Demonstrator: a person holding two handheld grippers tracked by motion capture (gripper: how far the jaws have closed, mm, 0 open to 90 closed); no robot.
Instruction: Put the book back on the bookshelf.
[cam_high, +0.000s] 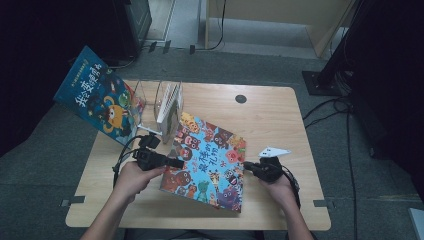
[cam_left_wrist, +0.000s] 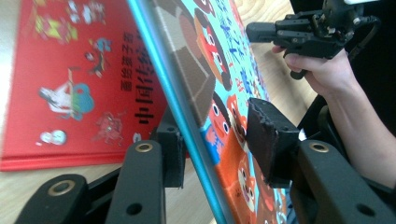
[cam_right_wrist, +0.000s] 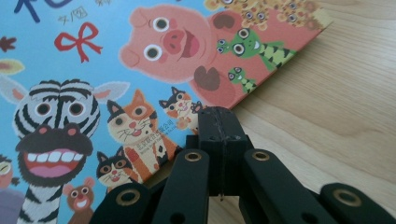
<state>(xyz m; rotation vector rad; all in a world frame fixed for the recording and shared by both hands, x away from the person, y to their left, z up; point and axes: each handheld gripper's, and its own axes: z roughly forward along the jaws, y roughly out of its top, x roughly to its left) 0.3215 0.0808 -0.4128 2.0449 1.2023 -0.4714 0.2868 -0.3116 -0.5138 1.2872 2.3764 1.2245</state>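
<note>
Animal picture book (cam_high: 207, 160) tipped up on edge between two grippers

The left gripper (cam_high: 172, 162) has the book's left edge between its fingers (cam_left_wrist: 273, 140), which stand apart with gaps either side, not yet clamped, so the cover leans rather than hangs; the right gripper (cam_high: 248, 165) keeps its fingers (cam_right_wrist: 219, 135) pressed together as a blunt stop just beside the book's right edge on the desk (cam_high: 270, 110), seemingly to brace it; a red picture book (cam_left_wrist: 70, 79) lies flat beyond the left fingers.

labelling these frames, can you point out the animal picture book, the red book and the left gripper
animal picture book (cam_high: 210, 160), high view, middle of its blue cover
red book (cam_left_wrist: 70, 79), left gripper view, middle of its red cover, flat on the table
left gripper (cam_left_wrist: 219, 140), left gripper view, midway between its two fingertips, astride the animal picture book's edge
</note>
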